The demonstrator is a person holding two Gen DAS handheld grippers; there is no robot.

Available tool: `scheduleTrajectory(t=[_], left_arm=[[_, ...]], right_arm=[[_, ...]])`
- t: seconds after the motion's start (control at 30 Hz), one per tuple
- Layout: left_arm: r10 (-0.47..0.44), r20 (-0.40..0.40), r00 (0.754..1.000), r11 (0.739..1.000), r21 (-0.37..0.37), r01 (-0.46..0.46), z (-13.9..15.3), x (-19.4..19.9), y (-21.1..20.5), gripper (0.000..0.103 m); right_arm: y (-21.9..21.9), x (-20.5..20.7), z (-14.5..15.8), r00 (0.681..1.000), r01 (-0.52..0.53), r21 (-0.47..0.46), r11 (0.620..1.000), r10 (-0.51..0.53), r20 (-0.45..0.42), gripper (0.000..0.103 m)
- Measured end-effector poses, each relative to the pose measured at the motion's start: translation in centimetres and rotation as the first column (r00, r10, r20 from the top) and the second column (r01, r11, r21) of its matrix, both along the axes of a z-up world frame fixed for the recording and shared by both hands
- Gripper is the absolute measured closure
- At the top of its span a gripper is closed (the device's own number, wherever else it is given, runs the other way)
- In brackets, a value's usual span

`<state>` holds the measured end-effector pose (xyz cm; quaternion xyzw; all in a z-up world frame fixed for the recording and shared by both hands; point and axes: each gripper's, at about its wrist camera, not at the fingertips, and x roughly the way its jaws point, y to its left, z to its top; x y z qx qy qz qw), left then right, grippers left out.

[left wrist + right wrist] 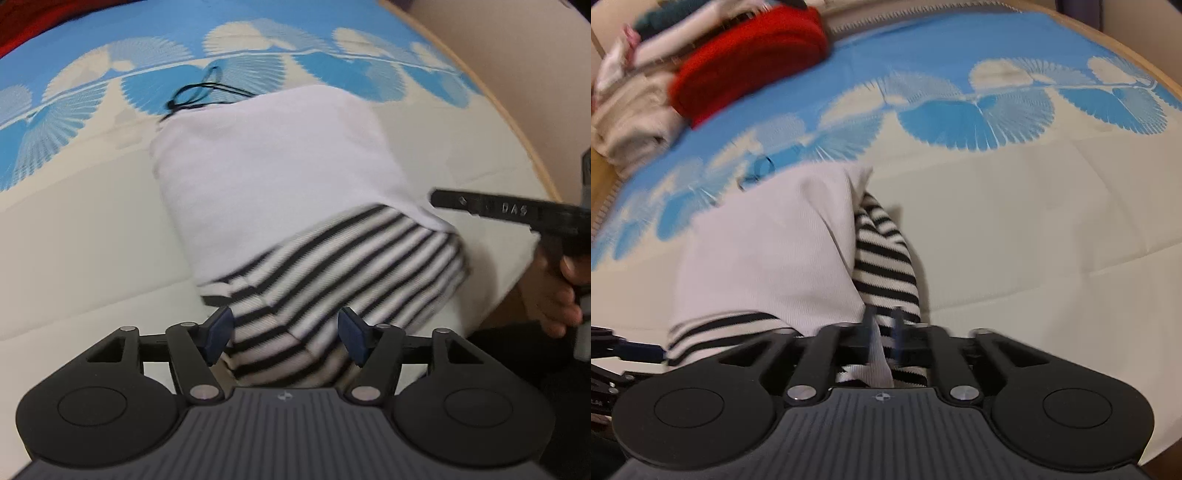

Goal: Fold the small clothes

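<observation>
A small garment lies on the bed, plain white (273,162) on top and black-and-white striped (332,266) below. My left gripper (286,338) is open, with its blue pads on either side of the striped near end. In the right wrist view the same garment (768,251) hangs forward from my right gripper (882,325), which is shut on a fold of its white and striped cloth. The right gripper also shows at the right edge of the left wrist view (509,212), beside the garment's corner.
The bed cover (1015,206) is cream with a blue fan pattern at the far side. A black cord loop (195,94) lies beyond the garment. A pile of clothes with a red piece (746,62) sits at the far left. The bed's wooden edge (517,122) runs along the right.
</observation>
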<state>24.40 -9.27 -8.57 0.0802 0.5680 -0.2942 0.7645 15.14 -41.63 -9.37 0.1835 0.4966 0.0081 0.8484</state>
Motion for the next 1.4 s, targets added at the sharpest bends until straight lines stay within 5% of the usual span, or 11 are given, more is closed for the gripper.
scheduleTrajectory(t=[0.03, 0.2, 0.33, 0.4, 0.57, 0.67, 0.73, 0.8, 0.87, 1.07, 1.4], left_arm=[[-0.029, -0.01, 1.0, 1.0, 0.009, 0.029, -0.2, -0.4, -0.2, 0.035], [-0.151, -0.039, 0.988, 0.966, 0.205, 0.156, -3.5, -1.7, -2.0, 0.033], [-0.179, -0.03, 0.983, 0.956, 0.232, 0.181, -3.9, -2.0, -2.4, 0.029], [-0.183, -0.026, 0.983, 0.953, 0.241, 0.184, -4.0, -2.2, -2.5, 0.028], [-0.16, -0.037, 0.986, 0.965, 0.202, 0.164, -3.2, -1.9, -2.1, 0.028], [-0.075, -0.022, 0.997, 0.991, 0.11, 0.077, -1.6, -0.7, -0.9, 0.028], [0.01, 0.008, 1.0, 0.999, 0.032, -0.01, -0.3, 0.7, 0.3, 0.027], [0.116, 0.043, 0.992, 0.993, -0.005, -0.116, 0.5, 1.9, 1.3, 0.027], [0.211, 0.072, 0.975, 0.977, -0.001, -0.211, 0.8, 3.0, 2.1, 0.027], [0.319, 0.103, 0.942, 0.946, 0.03, -0.323, 0.9, 4.5, 2.4, 0.027], [0.304, 0.138, 0.943, 0.946, 0.074, -0.316, 0.1, 5.0, 2.0, 0.027]], right_arm=[[-0.2, -0.4, 0.2, 1.0, -0.015, 0.011, 1.0, 0.015, 0.008, 0.043], [0.3, -1.4, -1.6, 0.982, -0.145, 0.023, 0.989, 0.146, -0.122, 0.044], [1.6, -2.1, -1.8, 0.962, -0.247, -0.002, 0.969, 0.245, -0.118, 0.103], [1.7, -2.4, -1.4, 0.961, -0.261, -0.018, 0.965, 0.258, -0.1, 0.103], [-0.2, -2.3, -3.6, 0.956, -0.182, -0.11, 0.977, 0.15, -0.252, 0.103], [-1.5, -2.2, -1.7, 0.986, -0.121, -0.119, 0.985, 0.105, -0.13, 0.103], [-2.7, -2.3, 0.8, 1.0, 0.004, -0.107, 0.994, -0.001, 0.026, 0.1], [-3.9, -1.9, 1.9, 0.991, 0.094, -0.01, 0.995, -0.093, 0.098, 0.079], [-4.4, -1.1, 2.0, 0.98, 0.162, 0.059, 0.985, -0.167, 0.111, 0.044], [-2.0, 3.6, 0.3, 0.97, 0.219, 0.141, 0.965, -0.231, 0.072, 0.044], [0.9, 9.7, -3.0, 0.972, 0.231, 0.137, 0.963, -0.236, 0.021, 0.048]])
